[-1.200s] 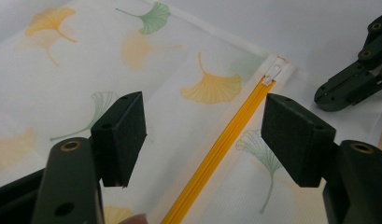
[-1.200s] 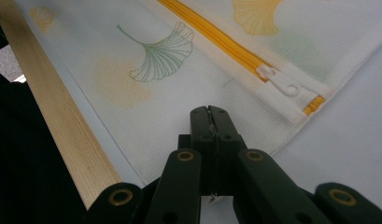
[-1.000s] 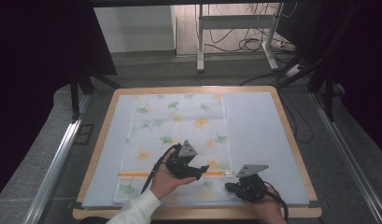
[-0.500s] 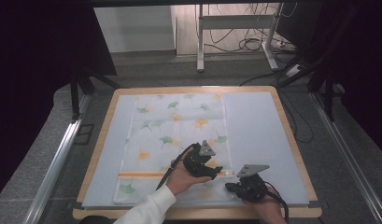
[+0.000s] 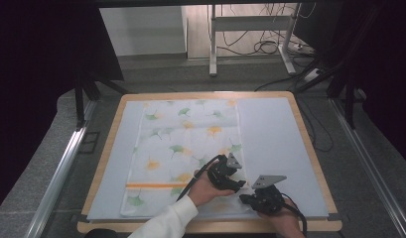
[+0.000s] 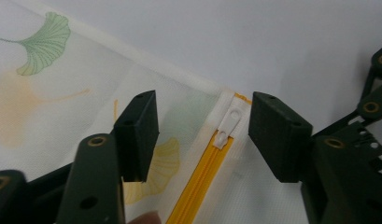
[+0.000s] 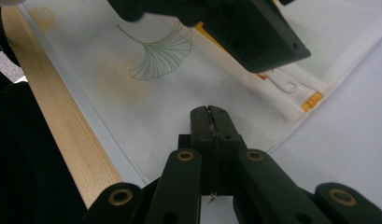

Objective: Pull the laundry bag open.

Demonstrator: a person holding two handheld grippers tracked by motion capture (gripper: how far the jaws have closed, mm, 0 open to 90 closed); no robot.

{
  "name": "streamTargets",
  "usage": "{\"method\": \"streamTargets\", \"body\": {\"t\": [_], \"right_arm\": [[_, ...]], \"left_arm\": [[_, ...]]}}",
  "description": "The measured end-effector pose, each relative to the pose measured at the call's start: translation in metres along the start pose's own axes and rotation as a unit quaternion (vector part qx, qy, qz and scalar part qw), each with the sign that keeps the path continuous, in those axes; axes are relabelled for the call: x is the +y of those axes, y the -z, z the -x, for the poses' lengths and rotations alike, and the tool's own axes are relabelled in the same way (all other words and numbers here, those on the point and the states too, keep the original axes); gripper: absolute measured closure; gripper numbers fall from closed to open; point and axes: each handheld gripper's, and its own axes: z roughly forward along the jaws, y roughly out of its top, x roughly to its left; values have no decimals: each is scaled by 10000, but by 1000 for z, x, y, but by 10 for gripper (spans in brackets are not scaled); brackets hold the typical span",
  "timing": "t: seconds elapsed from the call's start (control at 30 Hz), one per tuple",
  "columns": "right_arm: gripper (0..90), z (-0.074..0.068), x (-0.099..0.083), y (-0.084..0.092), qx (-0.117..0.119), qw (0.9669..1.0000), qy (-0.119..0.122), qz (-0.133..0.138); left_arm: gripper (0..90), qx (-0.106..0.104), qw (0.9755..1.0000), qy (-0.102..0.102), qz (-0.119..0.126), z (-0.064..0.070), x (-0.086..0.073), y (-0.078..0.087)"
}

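Observation:
A white cloth cover point(image 5: 185, 144) printed with ginkgo leaves lies flat on the light-blue mat point(image 5: 280, 144). An orange zipper point(image 5: 151, 185) runs along its near end. My left gripper point(image 5: 235, 184) hovers over the zipper's right end. In the left gripper view its jaws point(image 6: 202, 133) stand apart on either side of the white zipper pull point(image 6: 228, 123); they have just been closing, and the pads are clear of it. My right gripper point(image 5: 243, 198) rests at the cover's near right corner. In the right gripper view its jaws point(image 7: 209, 116) are pressed together on the cloth's edge.
A wooden rim point(image 5: 312, 148) frames the mat, and it runs close by in the right gripper view point(image 7: 62, 130). The left gripper's black jaw point(image 7: 254, 32) hangs just above the zipper pull point(image 7: 286, 86) there. Bare mat stretches to the cover's right. Metal rails point(image 5: 61, 168) flank the table.
The left hand has moved right along the zipper, close to the right gripper, and its jaws have narrowed. The right gripper has stayed put.

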Motion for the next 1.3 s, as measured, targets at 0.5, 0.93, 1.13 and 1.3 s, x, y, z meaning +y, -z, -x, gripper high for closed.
{"method": "streamTargets", "body": {"t": [0.5,0.93,1.13,1.3], "right_arm": [[891,1,0,0,24,10000,13,-9],[890,0,0,0,23,10000,31,-25],[890,1,1,0,16,10000,48,-26],[890,2,2,0,-4,10000,35,-34]], "left_arm": [[660,-170,9996,-17,-213,2,2,-14],[841,-64,9993,-150,-344,8,6,-15],[843,-53,9991,-92,-404,9,8,-15],[840,-145,9992,-139,-354,7,7,-15]]}}
